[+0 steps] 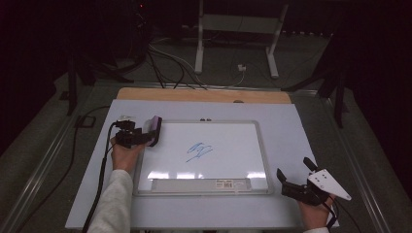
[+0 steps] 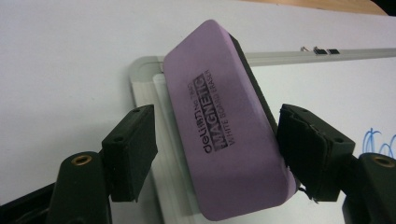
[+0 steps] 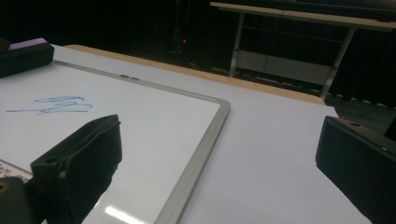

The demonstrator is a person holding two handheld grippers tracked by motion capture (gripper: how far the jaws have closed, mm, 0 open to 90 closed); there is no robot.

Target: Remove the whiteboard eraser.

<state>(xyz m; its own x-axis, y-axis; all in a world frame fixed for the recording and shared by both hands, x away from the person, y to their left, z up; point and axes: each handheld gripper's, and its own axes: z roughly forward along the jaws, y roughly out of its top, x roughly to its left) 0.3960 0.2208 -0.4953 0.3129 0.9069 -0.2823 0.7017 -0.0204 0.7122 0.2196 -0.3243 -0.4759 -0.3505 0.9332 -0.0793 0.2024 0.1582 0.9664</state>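
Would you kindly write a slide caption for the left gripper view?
Left gripper straddling a purple magnetic whiteboard eraser at the whiteboard corner, one finger touching, the other apart.

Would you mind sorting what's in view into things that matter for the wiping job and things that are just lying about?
Part of the job:
purple eraser, between the left gripper jaws
whiteboard
blue scribble

Just lying about:
right gripper, open, beside the board
metal stand behind the table
floor cables
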